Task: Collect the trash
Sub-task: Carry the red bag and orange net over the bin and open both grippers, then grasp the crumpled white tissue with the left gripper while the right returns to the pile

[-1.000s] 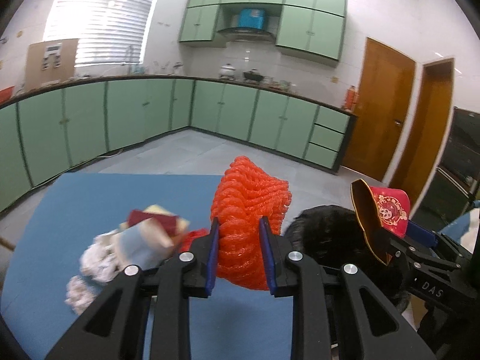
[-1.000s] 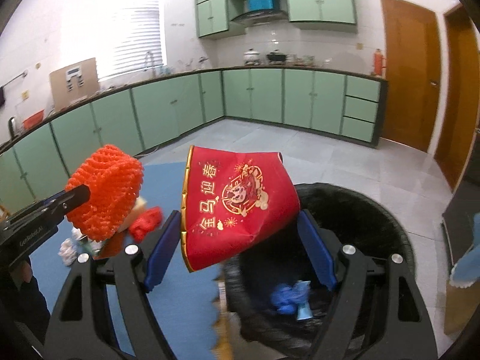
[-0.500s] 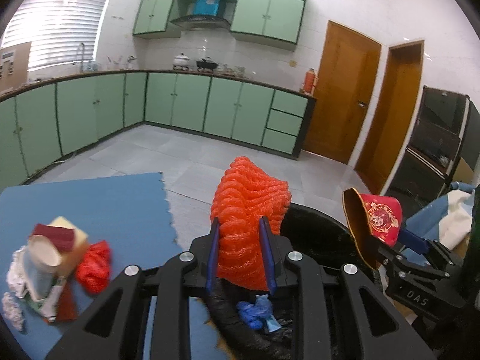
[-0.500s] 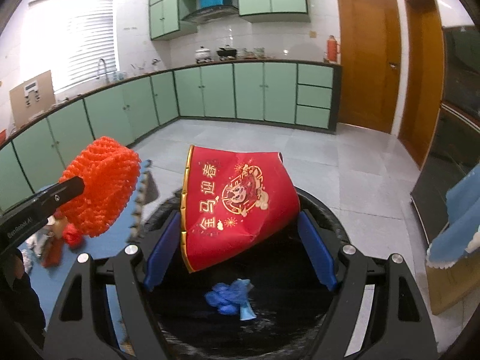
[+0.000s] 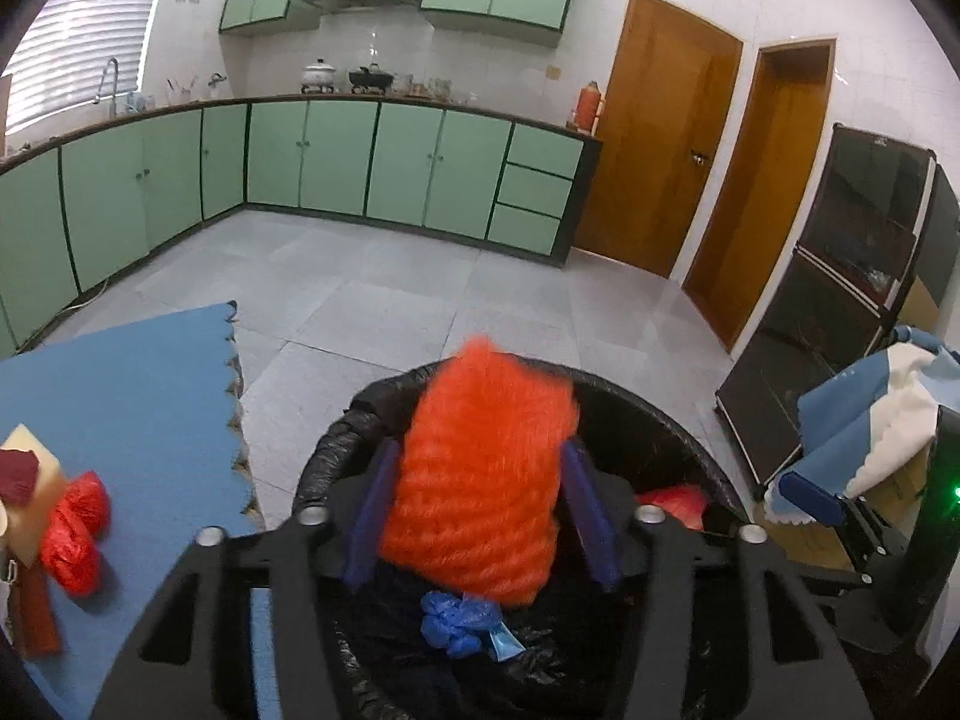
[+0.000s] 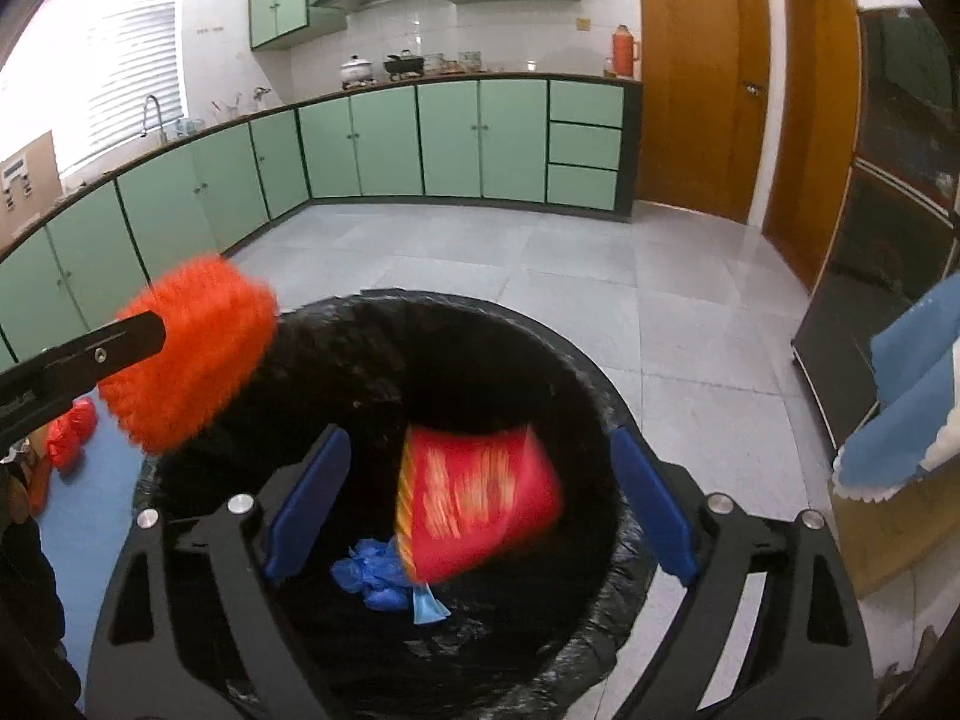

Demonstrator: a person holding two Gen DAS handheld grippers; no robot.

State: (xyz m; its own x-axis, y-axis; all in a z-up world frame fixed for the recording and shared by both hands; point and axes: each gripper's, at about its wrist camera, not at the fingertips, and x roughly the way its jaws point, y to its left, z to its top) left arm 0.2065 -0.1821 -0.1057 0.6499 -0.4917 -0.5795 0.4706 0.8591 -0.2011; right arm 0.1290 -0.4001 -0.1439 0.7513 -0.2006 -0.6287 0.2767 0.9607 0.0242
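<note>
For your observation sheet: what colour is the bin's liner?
Black; the bin liner shows best in the right wrist view.

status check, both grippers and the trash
Both hand-held grippers opening over black bin. Left: orange foam net loose between pads. Right: red packet dropping in. Nothing blocking.

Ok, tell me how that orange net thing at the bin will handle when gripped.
The orange foam net looks soft and springy: its ribbed mesh bulges between the opening left gripper pads. Probably very light for its bulk. Its knobbly surface should resist slipping, and it seems unlikely to break falling into the black bin.
</note>
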